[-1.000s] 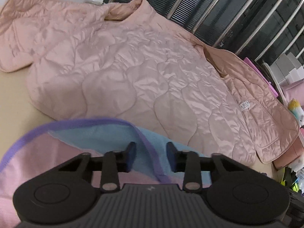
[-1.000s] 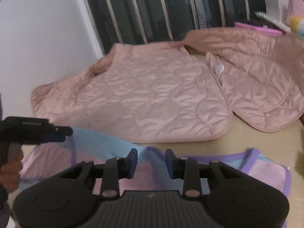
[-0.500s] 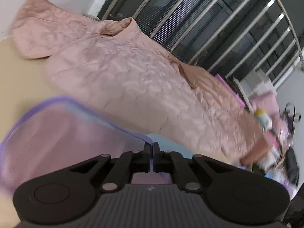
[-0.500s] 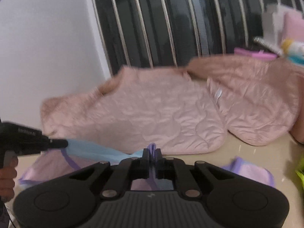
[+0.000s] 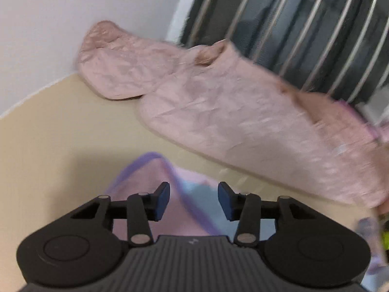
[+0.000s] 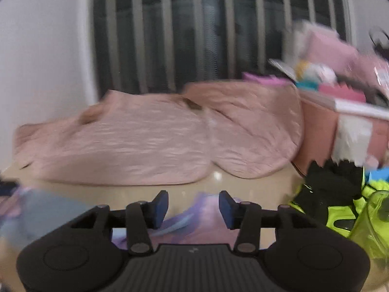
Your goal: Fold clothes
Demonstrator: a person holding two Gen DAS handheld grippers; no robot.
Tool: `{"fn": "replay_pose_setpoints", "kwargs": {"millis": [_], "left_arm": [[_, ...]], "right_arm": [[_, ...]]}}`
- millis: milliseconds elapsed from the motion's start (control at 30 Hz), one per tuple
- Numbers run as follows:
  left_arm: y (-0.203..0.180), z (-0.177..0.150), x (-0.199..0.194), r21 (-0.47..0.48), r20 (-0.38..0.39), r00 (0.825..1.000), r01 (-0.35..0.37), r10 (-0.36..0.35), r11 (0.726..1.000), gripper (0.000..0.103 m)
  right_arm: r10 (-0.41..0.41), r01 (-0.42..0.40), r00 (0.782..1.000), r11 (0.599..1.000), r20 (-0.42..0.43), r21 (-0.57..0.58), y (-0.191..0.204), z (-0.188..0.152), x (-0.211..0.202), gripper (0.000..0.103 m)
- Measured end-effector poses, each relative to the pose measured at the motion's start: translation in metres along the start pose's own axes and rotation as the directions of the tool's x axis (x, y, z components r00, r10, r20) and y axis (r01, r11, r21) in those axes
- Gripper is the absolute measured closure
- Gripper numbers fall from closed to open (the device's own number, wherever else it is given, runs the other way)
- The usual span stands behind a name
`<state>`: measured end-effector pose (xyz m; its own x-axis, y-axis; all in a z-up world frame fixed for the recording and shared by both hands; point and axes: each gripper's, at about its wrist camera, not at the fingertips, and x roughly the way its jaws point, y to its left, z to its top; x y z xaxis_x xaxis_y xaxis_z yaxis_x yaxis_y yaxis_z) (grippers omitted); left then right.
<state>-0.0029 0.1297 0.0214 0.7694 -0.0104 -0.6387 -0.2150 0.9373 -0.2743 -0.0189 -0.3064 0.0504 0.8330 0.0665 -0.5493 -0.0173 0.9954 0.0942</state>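
2 grippers in view, both over the near edge of the beige table (image 5: 48, 146).

L gripper (image 5: 193, 200): jaws opening, blue pads apart. Small garment (image 5: 194, 194), pink w/ purple trim and a light blue panel, lies on the table under and btwn the fingers; pads not pressing it.

R gripper (image 6: 193, 209): jaws opening too, pads apart. Same small garment (image 6: 206, 223) seen below and btwn the fingers, not pinched. Its blue part (image 6: 43, 209) spreads off to the left, blurred.

Clothes counted: 2 on the table. The pink/purple/blue piece near; 1 big quilted pink jacket (image 5: 231, 112) spread far, against the white wall (image 5: 60, 24) and the barred window (image 5: 316, 29). Jacket's sleeve (image 5: 116, 73) points left. In the right-wrist view the jacket (image 6: 145, 143) fills the far middle.

Far right: clutter pile, blurred. 1 pink box (image 6: 323, 131), 1 black item (image 6: 328, 182), neon-yellow item (image 6: 352, 206). Rest too smeared to count.

Table btwn the 2 garments bare, glossy.
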Motion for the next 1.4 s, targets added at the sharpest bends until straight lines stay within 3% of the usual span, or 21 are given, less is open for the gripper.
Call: {"fn": "replay_pose_setpoints", "kwargs": {"millis": [100,200,233,267,300,367,400,467,533,633,733,800,933,1000,1200,1333,1400], "left_arm": [[-0.004,0.004,0.008,0.034,0.011,0.999,-0.032,0.032,0.999,0.058],[-0.008,0.003,0.015,0.078,0.013,0.998,-0.055,0.054,0.995,0.058],[-0.011,0.001,0.016,0.108,0.016,0.998,-0.067,0.066,0.992,0.057],[-0.013,0.000,0.017,0.135,0.019,0.997,-0.078,0.076,0.988,0.057],[-0.014,-0.003,0.016,0.154,0.023,0.996,-0.085,0.083,0.984,0.057],[-0.015,-0.005,0.015,0.161,0.024,0.996,-0.085,0.082,0.983,0.057],[-0.013,-0.005,0.015,0.153,0.019,0.997,-0.082,0.080,0.985,0.056],[-0.009,-0.002,0.015,0.128,0.007,0.998,-0.065,0.065,0.990,0.054],[-0.007,0.001,0.016,0.118,0.002,0.999,-0.052,0.052,0.992,0.054],[-0.007,0.004,0.020,0.117,-0.001,0.998,-0.055,0.056,0.992,0.054],[-0.006,0.006,0.021,0.111,-0.007,0.998,-0.058,0.060,0.992,0.054],[-0.007,0.006,0.020,0.130,-0.007,0.998,-0.068,0.070,0.989,0.053],[-0.007,0.003,0.019,0.167,-0.001,0.995,-0.096,0.098,0.981,0.048],[-0.003,0.007,0.018,0.137,-0.004,0.996,-0.089,0.090,0.987,0.046],[0.019,0.031,0.007,-0.059,-0.028,0.999,0.026,-0.028,0.998,0.046],[0.015,0.029,0.000,0.006,-0.030,0.999,0.020,-0.019,1.000,0.047],[0.014,0.026,0.003,0.030,-0.067,0.998,0.017,-0.015,0.999,0.056]], "right_arm": [[-0.027,0.027,0.998,1.000,-0.062,0.012,-0.002,0.011,0.035,0.059],[-0.059,0.054,0.993,0.997,-0.102,-0.053,0.012,0.011,0.061,0.065],[-0.090,0.080,0.988,0.994,-0.124,-0.080,0.017,0.008,0.069,0.087],[-0.107,0.097,0.985,0.992,-0.132,-0.082,0.018,0.005,0.072,0.099],[-0.121,0.111,0.983,0.991,-0.138,-0.079,0.019,0.002,0.075,0.101],[-0.137,0.135,0.987,0.990,-0.080,-0.029,0.011,0.001,0.059,0.101],[-0.142,0.142,0.990,0.990,0.009,0.000,0.007,0.000,0.038,0.101],[-0.152,0.149,0.977,0.988,0.147,0.029,0.001,-0.010,-0.003,0.101],[-0.158,0.151,0.967,0.987,0.198,0.050,-0.004,-0.029,-0.034,0.101],[-0.137,0.124,0.971,0.989,0.194,0.079,-0.010,-0.071,-0.053,0.100],[-0.143,0.142,0.983,0.990,0.117,0.015,-0.007,-0.099,-0.052,0.099],[-0.149,0.150,0.985,0.989,0.090,-0.003,-0.009,-0.105,-0.052,0.094],[-0.097,0.084,0.972,0.994,0.214,0.070,-0.019,-0.087,-0.076,0.059],[-0.083,0.075,0.968,0.996,0.237,0.043,-0.016,-0.073,-0.074,0.057],[-0.154,0.156,0.987,0.986,0.037,-0.067,-0.004,-0.042,-0.011,0.058],[-0.174,0.172,0.985,0.982,-0.019,-0.079,-0.004,-0.039,0.008,0.058],[-0.172,0.169,0.984,0.983,-0.046,-0.065,-0.008,-0.039,0.014,0.059]]}}
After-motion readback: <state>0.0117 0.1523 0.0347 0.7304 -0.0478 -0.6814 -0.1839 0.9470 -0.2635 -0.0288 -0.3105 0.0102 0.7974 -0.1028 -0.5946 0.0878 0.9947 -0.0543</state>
